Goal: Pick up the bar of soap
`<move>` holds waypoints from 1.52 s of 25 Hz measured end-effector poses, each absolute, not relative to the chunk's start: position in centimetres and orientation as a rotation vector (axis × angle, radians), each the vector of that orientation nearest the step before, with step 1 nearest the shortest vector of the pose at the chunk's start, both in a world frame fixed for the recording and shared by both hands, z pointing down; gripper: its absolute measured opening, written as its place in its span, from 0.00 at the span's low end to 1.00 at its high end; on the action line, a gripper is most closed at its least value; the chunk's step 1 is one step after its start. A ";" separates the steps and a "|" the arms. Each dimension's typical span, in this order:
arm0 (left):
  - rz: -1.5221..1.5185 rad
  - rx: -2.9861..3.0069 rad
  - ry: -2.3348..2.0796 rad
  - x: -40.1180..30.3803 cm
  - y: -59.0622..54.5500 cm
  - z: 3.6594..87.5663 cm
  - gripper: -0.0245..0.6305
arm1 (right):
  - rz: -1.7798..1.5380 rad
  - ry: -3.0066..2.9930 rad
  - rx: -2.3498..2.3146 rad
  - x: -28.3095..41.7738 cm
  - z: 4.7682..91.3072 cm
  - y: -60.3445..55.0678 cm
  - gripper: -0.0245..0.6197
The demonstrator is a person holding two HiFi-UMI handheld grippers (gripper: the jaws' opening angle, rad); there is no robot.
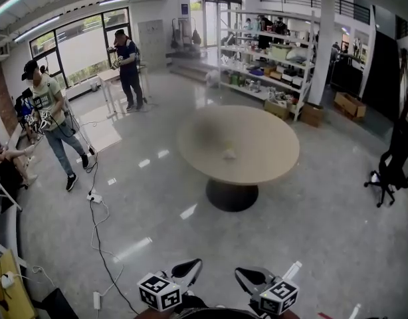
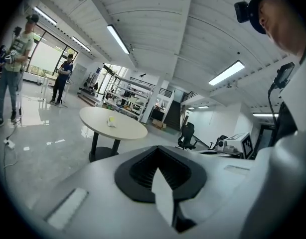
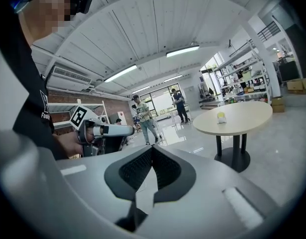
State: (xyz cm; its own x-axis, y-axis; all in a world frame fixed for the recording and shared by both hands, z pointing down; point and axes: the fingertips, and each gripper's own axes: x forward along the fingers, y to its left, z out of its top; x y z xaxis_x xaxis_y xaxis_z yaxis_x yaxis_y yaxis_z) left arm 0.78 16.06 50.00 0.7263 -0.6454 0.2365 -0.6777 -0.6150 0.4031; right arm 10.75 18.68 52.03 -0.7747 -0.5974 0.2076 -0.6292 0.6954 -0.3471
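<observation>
The bar of soap [image 1: 229,154] is a small pale lump with a yellow top. It lies near the middle of a round beige table [image 1: 264,128] several steps ahead of me. The left gripper view shows the soap [image 2: 111,121] far off, and so does the right gripper view, where the soap [image 3: 221,117] sits on the table [image 3: 242,114]. My left gripper [image 1: 188,268] and right gripper [image 1: 249,276] hang low at the picture's bottom edge, side by side, far from the table. Both are shut with nothing between their jaws [image 2: 160,176] [image 3: 152,176].
Grey polished floor lies between me and the table. Cables [image 1: 98,224] run across the floor at the left. Two people [image 1: 50,115] [image 1: 128,64] stand at the far left. Shelving [image 1: 270,65] and cardboard boxes [image 1: 350,104] line the back, and an office chair [image 1: 390,168] stands at the right.
</observation>
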 end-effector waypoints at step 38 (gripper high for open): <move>0.106 2.479 -0.861 -13.4 -3.6 51.1 0.05 | 0.624 -2.708 1.134 -4.4 51.4 -0.5 0.05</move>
State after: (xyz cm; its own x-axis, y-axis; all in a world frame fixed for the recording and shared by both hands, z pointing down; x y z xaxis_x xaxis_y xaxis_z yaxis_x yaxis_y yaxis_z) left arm -13.42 -3.63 51.05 0.7960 -0.5587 0.2329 -0.5986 -0.6695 0.4398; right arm -4.39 -0.54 51.44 -0.7061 -0.6496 0.2820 -0.7075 0.6298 -0.3207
